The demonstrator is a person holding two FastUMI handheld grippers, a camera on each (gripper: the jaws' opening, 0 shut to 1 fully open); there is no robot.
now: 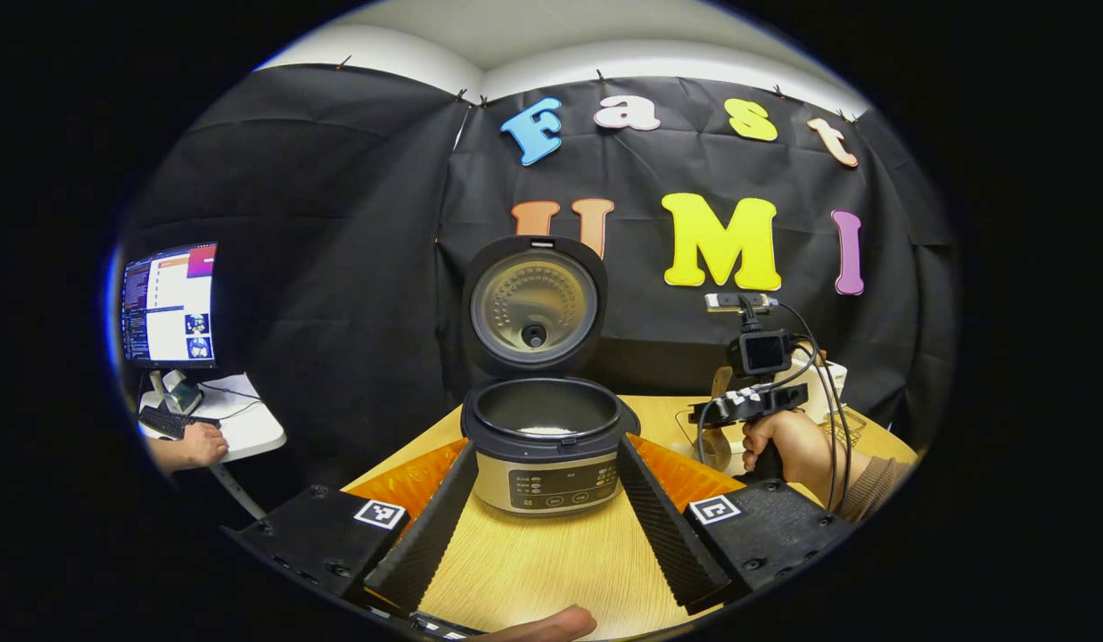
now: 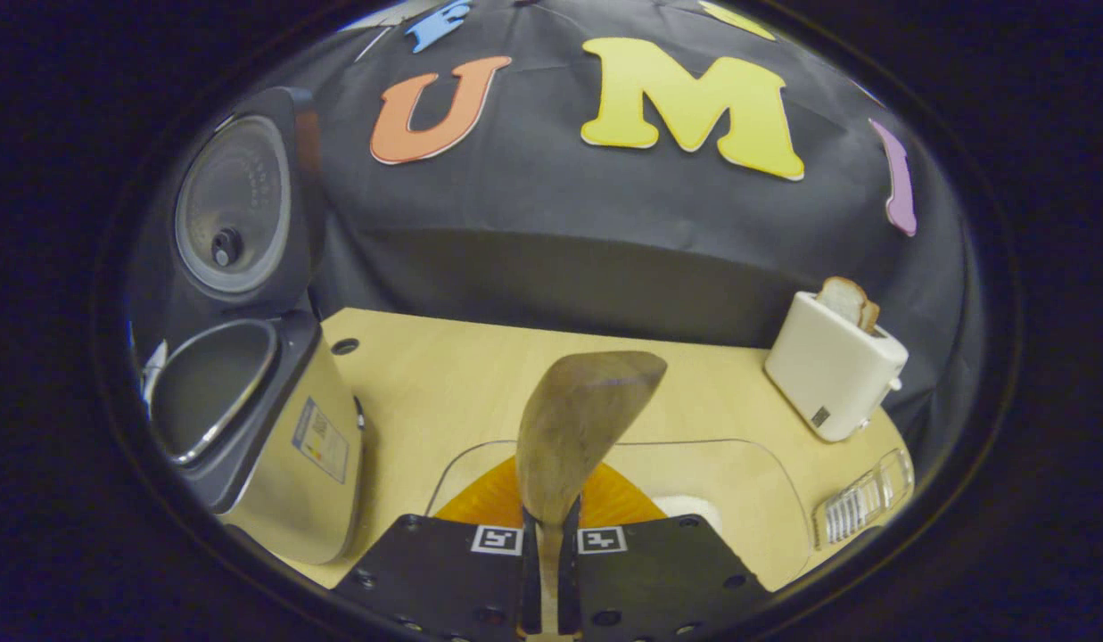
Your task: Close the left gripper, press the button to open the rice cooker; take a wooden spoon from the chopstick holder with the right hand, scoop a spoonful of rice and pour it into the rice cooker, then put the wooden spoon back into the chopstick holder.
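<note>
The rice cooker (image 1: 544, 464) stands open in the middle of the table, lid (image 1: 533, 308) upright, with a little white rice in the bottom of its pot (image 1: 544, 419). My left gripper (image 1: 547, 450) is open in front of it, one finger either side of the cooker's base. My right gripper (image 2: 551, 535) is shut on the handle of the wooden spoon (image 2: 578, 428), whose bowl stands upright above a clear rice container (image 2: 747, 481). The cooker (image 2: 266, 446) sits to the spoon's left. In the left gripper view a hand (image 1: 787, 446) holds the right gripper (image 1: 747, 403) right of the cooker.
A white toaster (image 2: 832, 366) with a slice of bread stands at the back right of the table. A clear ribbed holder (image 2: 863, 504) lies near the right edge. Off the table to the left are a monitor (image 1: 169, 303) and a person's hand (image 1: 194, 443) at a keyboard.
</note>
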